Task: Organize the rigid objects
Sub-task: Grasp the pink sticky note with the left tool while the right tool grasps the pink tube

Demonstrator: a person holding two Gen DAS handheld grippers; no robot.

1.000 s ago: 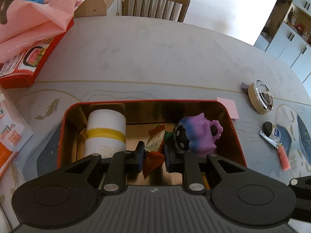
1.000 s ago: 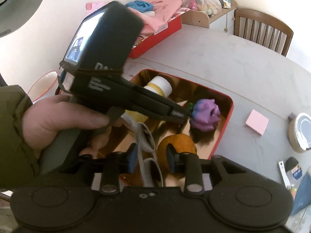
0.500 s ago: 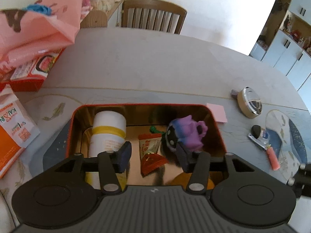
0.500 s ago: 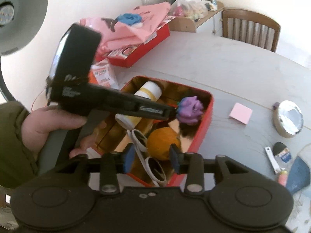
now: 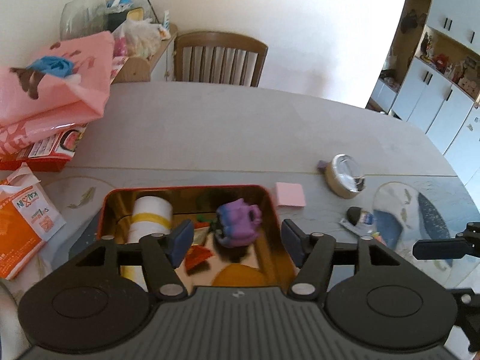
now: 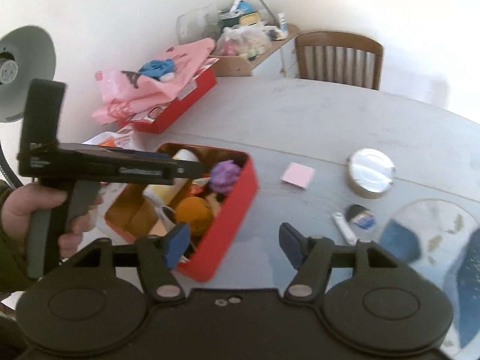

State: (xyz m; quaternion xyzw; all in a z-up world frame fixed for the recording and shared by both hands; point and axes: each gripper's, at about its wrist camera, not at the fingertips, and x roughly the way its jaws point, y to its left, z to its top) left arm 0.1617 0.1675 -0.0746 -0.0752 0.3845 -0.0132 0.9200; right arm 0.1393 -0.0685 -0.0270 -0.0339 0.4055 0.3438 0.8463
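Observation:
A red tin [image 5: 270, 201] [image 6: 234, 207] on the grey table holds a white bottle with a yellow band [image 5: 151, 216], a purple toy [image 5: 238, 222] [image 6: 225, 175], an orange ball [image 6: 192, 214], a red packet [image 5: 196, 253] and sunglasses [image 6: 166, 214]. My left gripper [image 5: 235, 240] is open and empty above the tin. My right gripper [image 6: 229, 244] is open and empty, over the tin's near right corner. A pink sticky pad [image 5: 290, 199] [image 6: 298, 175], a tape roll [image 5: 345, 177] [image 6: 372, 172] and nail clippers [image 5: 358, 220] [image 6: 354, 222] lie on the table to the right.
A red box under pink bags [image 5: 45, 111] [image 6: 159, 90] sits at the far left, with an orange packet [image 5: 21, 231] nearer. A wooden chair [image 5: 219, 58] stands behind the table. A blue patterned mat [image 5: 420, 225] lies at the right. A lamp head [image 6: 21, 72] is at left.
Both grippers opened wide and pulled up and back from the tin. The left let go of the red packet, which lies in the tin. The right gripper swung right.

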